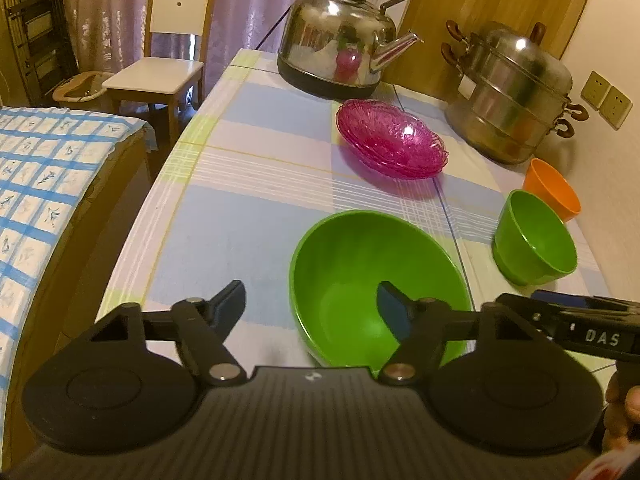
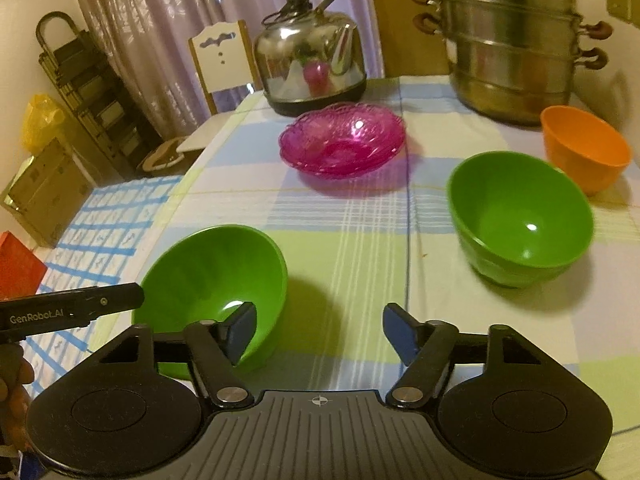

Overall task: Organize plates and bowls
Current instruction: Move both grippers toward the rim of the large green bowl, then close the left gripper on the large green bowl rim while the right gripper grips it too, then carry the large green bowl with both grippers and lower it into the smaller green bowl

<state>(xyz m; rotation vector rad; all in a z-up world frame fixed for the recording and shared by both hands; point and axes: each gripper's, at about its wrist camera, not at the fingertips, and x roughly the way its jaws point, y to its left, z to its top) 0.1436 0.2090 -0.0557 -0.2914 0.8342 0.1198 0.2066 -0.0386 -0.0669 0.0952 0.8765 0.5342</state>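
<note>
Bowls of smooth green plastic point(image 2: 216, 280) point(image 2: 520, 216) and orange plastic point(image 2: 584, 148) stand apart on our checked pastel tablecloth point(image 2: 352, 248), behind them stacked pink ribbed glassy plates point(image 2: 342, 146), a shiny steel kettle point(image 2: 312, 64) and steamer pot point(image 2: 512, 44). We hold left gripper point(image 1: 310, 308) and right gripper point(image 2: 320, 330) spread wide, grasping nothing.

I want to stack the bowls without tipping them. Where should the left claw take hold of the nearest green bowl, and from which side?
Probably grip the rim of the nearest green bowl on its near edge, coming from above and in front. It sits upright and empty, with a thin wall, so one finger can go inside and one outside. The left claw is already open, with one finger over the bowl's inside.
</note>
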